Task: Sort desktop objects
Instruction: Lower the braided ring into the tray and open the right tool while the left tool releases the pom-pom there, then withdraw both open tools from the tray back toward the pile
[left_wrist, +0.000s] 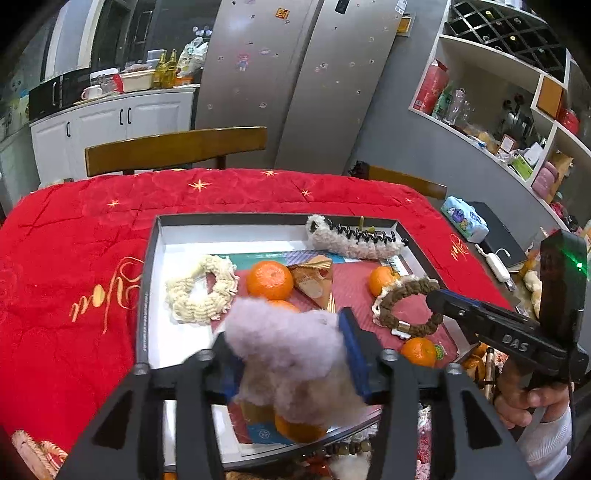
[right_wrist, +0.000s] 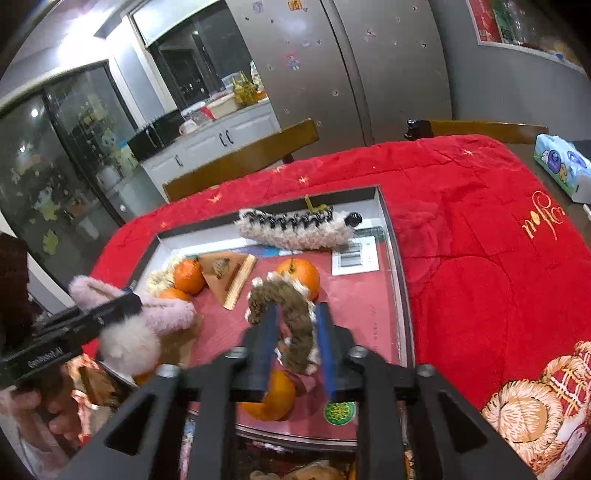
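Two tongs over a shallow tray (left_wrist: 149, 258) of scrunchies and oranges on a red quilted cloth (left_wrist: 74, 236).

The left gripper (left_wrist: 286, 354) has its jaws spread around a fluffy lilac scrunchie (left_wrist: 284, 336) that fills the gap between the blue pads; whether they press it I cannot tell. The right gripper (right_wrist: 295, 347) stands part open with a brown braided scrunchie (right_wrist: 291, 314) between its pads, which lie close at each side. Beyond the left tongs lie a cream scrunchie (left_wrist: 199, 291), an orange (left_wrist: 269, 280) and a wedge-shaped packet (left_wrist: 314, 280). Farthest off, at the tray's back wall, rests a fuzzy hair claw (left_wrist: 354, 236). Under the right tongs sits another orange (right_wrist: 273, 398).
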